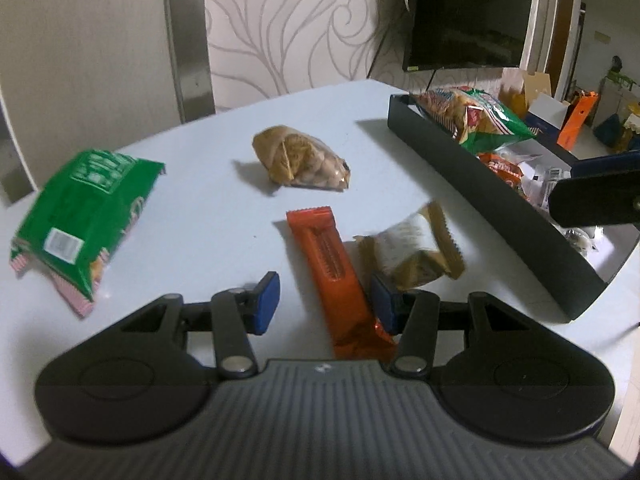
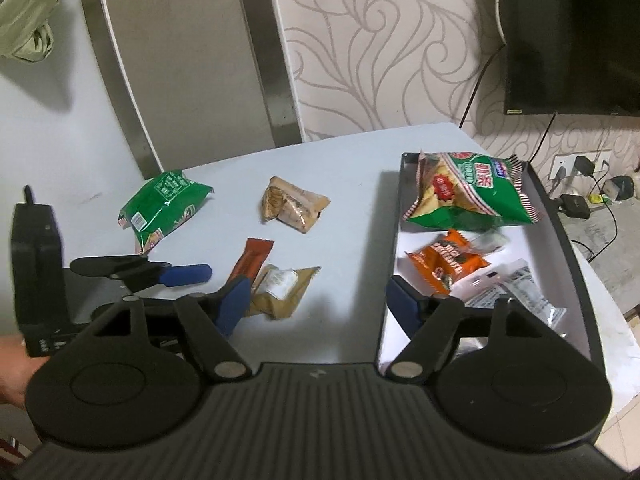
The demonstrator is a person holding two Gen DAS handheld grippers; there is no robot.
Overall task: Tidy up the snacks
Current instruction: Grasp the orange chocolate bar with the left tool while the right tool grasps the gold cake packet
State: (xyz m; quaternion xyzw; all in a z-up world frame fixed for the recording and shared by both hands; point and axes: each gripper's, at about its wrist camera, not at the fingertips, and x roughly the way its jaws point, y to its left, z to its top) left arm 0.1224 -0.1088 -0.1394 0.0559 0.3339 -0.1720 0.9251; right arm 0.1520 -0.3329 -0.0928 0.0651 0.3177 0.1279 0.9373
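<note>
Reaching over the table mid-sort, the left hand-held gripper, spread and empty, must close on the orange bar for the tray

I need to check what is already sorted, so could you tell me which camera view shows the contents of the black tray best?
The right wrist view: it looks down into the black tray, showing all its packets. The left wrist view shows mostly its outer wall, with contents partly hidden.
</note>
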